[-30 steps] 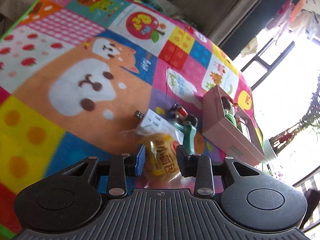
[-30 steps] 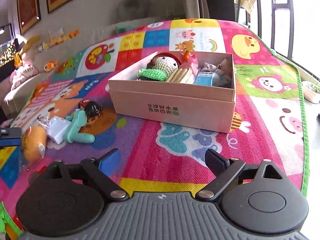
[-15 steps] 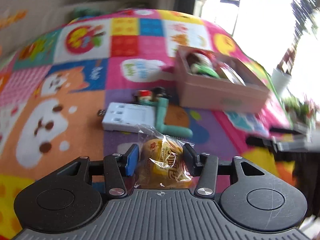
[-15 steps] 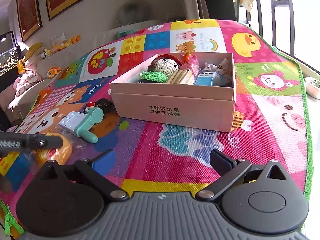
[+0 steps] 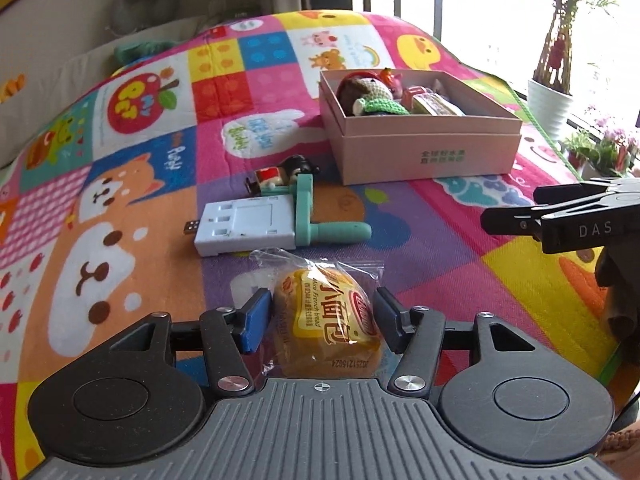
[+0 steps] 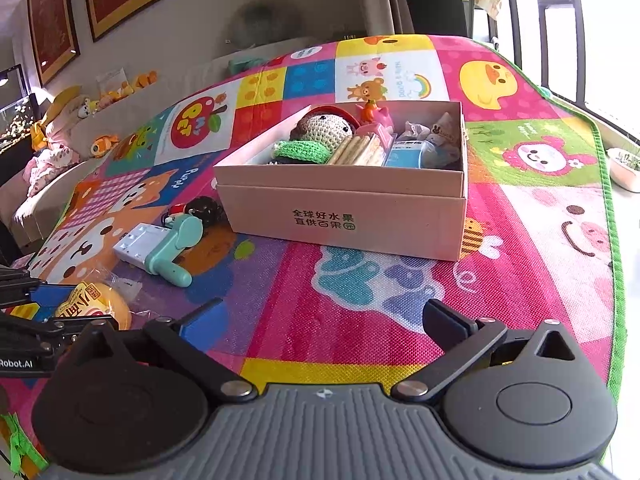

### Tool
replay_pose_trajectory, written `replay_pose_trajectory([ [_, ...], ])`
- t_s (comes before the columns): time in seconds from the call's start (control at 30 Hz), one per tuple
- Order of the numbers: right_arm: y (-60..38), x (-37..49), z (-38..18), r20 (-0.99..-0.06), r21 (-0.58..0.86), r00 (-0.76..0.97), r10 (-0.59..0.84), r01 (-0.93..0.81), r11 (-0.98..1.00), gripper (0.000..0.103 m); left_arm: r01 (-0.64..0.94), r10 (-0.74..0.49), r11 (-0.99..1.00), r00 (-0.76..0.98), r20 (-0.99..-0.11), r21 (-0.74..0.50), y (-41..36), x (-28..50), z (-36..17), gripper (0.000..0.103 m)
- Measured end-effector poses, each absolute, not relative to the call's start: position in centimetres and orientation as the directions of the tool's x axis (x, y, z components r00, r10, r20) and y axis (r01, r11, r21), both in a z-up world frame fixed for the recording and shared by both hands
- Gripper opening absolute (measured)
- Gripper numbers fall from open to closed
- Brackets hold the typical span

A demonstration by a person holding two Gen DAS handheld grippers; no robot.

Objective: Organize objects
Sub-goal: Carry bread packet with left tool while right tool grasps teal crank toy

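Yellow wrapped bread bun (image 5: 326, 322) sits pinched in the left gripper (image 5: 320, 316); the right gripper (image 6: 320, 316) hangs spread above the play mat (image 6: 360, 320).

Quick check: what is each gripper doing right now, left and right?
Left gripper: shut on the packaged mini bread.
Right gripper: open, empty.

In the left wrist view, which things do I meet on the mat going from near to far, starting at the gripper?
Left gripper shut on the bread packet → white charger → small figurine → pink box with toys inside.
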State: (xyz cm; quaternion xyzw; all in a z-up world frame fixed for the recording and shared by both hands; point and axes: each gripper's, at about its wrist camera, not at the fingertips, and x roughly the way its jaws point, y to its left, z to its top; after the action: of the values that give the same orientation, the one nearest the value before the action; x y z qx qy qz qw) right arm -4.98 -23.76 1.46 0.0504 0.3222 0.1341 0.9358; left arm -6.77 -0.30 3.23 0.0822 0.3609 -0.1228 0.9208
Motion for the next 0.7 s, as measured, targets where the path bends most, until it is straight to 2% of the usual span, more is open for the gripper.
replay_pose_trajectory([
  [0.23, -23.1, -4.3, 1.3, -0.633, 0.147, 0.73, 0.259, -0.215, 0.966, 0.103, 0.275, -0.144, 0.958, 0.706, -0.693, 0.082, -0.7, -6.6, 2.2, 0.069],
  [0.37, -21.2, -4.4, 1.8, -0.634, 0.081, 0.727, 0.264, -0.278, 0.957, 0.103, 0.227, -0.179, 0.974, 0.715, -0.675, -0.018, 1.9, -6.8, 2.5, 0.062],
  [0.47, -18.6, -4.0, 2.6, -0.626, 0.057, 0.708, 0.326, -0.375, 0.925, 0.103, 0.132, -0.142, 0.989, 0.744, -0.653, -0.064, 5.0, -7.0, 2.7, 0.062],
  [0.5, -17.5, -3.7, 2.8, -0.626, 0.044, 0.7, 0.344, -0.408, 0.912, 0.1, 0.093, -0.128, 0.992, 0.75, -0.649, -0.087, 6.1, -6.9, 2.7, 0.062],
  [0.63, -12.7, -2.0, 2.5, -0.65, -0.003, 0.65, 0.392, -0.519, 0.855, 0.068, -0.014, -0.109, 0.982, 0.771, -0.628, -0.187, 9.8, -6.8, 2.8, 0.062],
  [0.7, -10.7, -1.3, 2.1, -0.656, -0.035, 0.645, 0.391, -0.544, 0.838, 0.061, -0.019, -0.122, 0.976, 0.777, -0.617, -0.216, 10.4, -6.8, 2.8, 0.062],
])
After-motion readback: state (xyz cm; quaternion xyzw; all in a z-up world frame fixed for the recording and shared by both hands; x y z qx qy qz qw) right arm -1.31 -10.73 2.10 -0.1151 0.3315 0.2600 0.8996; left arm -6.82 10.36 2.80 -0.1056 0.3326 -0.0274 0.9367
